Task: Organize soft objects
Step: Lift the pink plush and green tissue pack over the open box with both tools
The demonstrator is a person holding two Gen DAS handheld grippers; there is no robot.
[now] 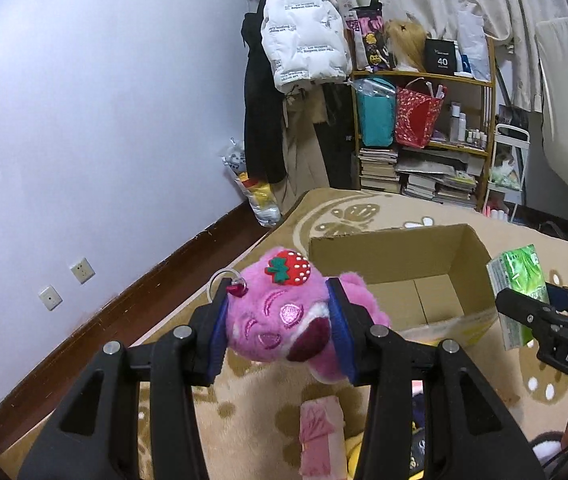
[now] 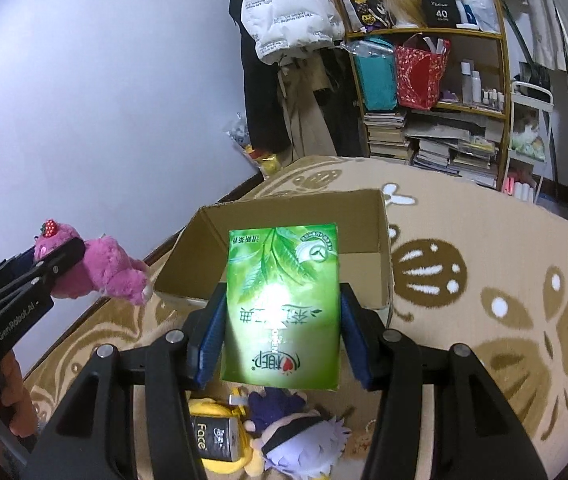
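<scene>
Above the carton [image 1: 383,264] | left claw [image 1: 278,322] clamps pink plush bear [image 1: 280,316] | right claw [image 2: 282,320] grips green tissue pack [image 2: 284,304]

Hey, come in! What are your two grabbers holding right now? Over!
Left gripper shut on pink bear. Right gripper shut on green pack. Open box ahead on rug, nothing blocking it.
</scene>
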